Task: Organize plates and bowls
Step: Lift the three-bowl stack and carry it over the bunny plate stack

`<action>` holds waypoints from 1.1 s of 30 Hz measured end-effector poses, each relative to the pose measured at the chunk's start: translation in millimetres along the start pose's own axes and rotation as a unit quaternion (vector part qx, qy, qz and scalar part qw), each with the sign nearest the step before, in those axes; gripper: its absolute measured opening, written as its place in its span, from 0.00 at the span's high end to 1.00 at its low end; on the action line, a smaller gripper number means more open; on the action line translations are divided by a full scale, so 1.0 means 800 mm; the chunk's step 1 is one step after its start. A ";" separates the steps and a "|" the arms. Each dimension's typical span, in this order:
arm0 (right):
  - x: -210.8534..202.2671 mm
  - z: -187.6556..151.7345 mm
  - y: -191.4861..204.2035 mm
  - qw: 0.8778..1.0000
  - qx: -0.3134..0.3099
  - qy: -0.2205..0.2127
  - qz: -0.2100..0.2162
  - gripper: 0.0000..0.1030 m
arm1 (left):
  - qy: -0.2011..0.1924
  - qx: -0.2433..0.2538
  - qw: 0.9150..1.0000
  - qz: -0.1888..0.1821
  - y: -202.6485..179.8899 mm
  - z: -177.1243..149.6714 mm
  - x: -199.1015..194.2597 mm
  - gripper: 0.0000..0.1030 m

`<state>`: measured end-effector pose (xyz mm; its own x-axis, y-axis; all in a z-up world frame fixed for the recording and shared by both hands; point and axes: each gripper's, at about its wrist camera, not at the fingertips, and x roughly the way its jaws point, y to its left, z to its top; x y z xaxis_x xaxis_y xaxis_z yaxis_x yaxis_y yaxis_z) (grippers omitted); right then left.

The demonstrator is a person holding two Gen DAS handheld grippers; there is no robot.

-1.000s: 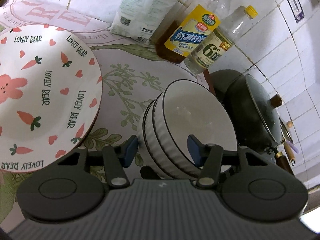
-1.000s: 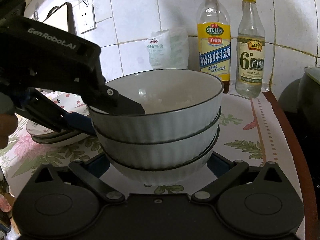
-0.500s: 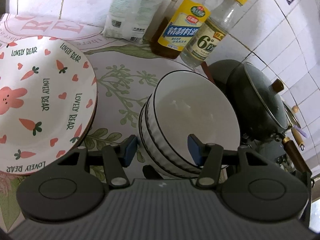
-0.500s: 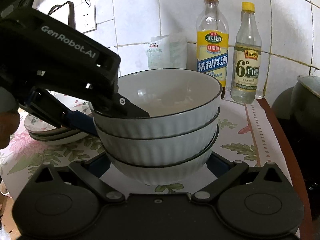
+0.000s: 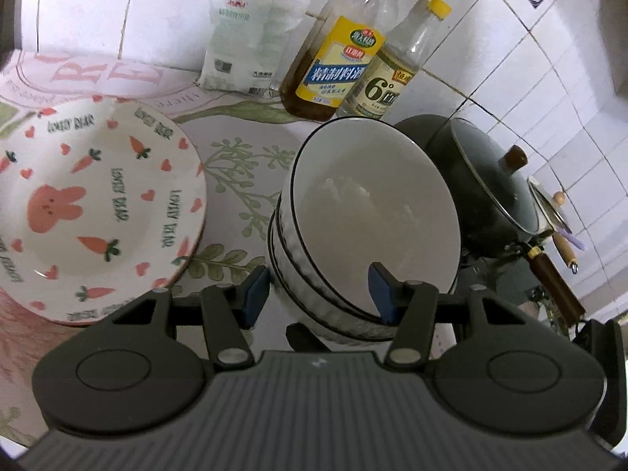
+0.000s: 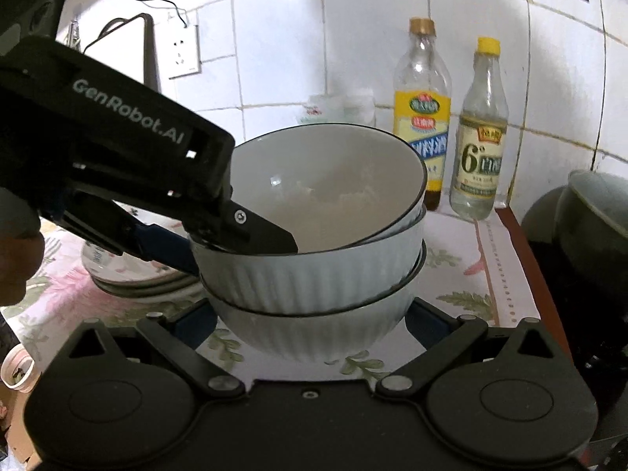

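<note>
Three white ribbed bowls with dark rims (image 5: pixel 373 212) (image 6: pixel 314 274) are nested in a stack, and the top bowl is tilted in it. My left gripper (image 5: pixel 320 294) (image 6: pixel 243 253) is shut on the stack's left wall, with one finger inside the top bowl and the blue pad outside. My right gripper (image 6: pixel 312 322) is shut on the bottom bowl from the near side, its fingers on both flanks and its pads partly hidden. The stack hangs just above the floral cloth. A plate stack with a rabbit and carrot print (image 5: pixel 98 212) (image 6: pixel 137 286) lies to the left.
Two bottles (image 6: pixel 422 125) (image 6: pixel 481 149) and a white bag (image 5: pixel 251 39) stand against the tiled wall behind. A dark lidded wok (image 5: pixel 482 196) sits right of the bowls, past the cloth's edge. A person's hand (image 6: pixel 15 259) holds the left gripper. A wall socket (image 6: pixel 182 53) is at the back left.
Both grippers have risen with the bowl stack in their grip. The top bowl has tipped within the stack. The plates stay on the cloth.
</note>
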<state>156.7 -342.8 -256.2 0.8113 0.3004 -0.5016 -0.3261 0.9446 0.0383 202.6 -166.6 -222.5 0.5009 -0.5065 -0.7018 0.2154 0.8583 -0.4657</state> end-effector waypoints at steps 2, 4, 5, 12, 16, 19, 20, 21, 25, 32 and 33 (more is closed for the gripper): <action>0.002 0.000 0.008 1.000 -0.003 -0.003 0.003 0.00 | 0.006 0.002 1.000 0.003 0.007 0.002 -0.004 0.48; 0.007 -0.002 0.012 1.000 0.001 -0.006 0.006 0.00 | 0.006 -0.008 1.000 0.002 0.018 0.003 -0.004 0.48; 0.011 -0.003 0.015 1.000 0.003 -0.009 0.010 0.00 | 0.003 -0.001 1.000 0.009 0.020 0.001 -0.007 0.48; 0.021 -0.006 0.034 0.999 0.010 -0.032 0.022 0.00 | -0.011 0.036 0.999 0.036 0.025 -0.002 -0.025 0.48; 0.019 0.008 0.048 0.999 -0.001 -0.038 0.027 0.00 | -0.016 0.034 0.999 0.038 0.032 0.001 -0.045 0.48; 0.017 0.023 0.064 0.998 -0.014 -0.044 0.034 0.00 | -0.023 0.028 0.999 0.041 0.039 0.008 -0.066 0.48; 0.017 0.027 0.068 0.998 -0.016 -0.046 0.037 0.00 | -0.027 0.026 0.998 0.042 0.042 0.010 -0.073 0.48; 0.016 0.032 0.074 0.998 -0.019 -0.048 0.041 0.00 | -0.030 0.027 0.998 0.045 0.044 0.013 -0.081 0.48; 0.018 0.052 0.098 0.996 -0.035 -0.056 0.052 0.00 | -0.041 0.029 0.997 0.055 0.055 0.022 -0.109 0.48; 0.030 0.076 0.132 0.994 -0.055 -0.071 0.067 0.00 | -0.063 0.026 0.995 0.067 0.085 0.037 -0.143 0.48; 0.034 0.078 0.136 0.993 -0.056 -0.072 0.068 0.00 | -0.066 0.028 0.995 0.067 0.089 0.039 -0.144 0.48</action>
<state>173.4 -223.5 -211.5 0.8145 0.4476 -0.3691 -0.4831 0.8756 -0.0042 186.3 -44.7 -158.2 0.6335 -0.3749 -0.6768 0.1835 0.9226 -0.3392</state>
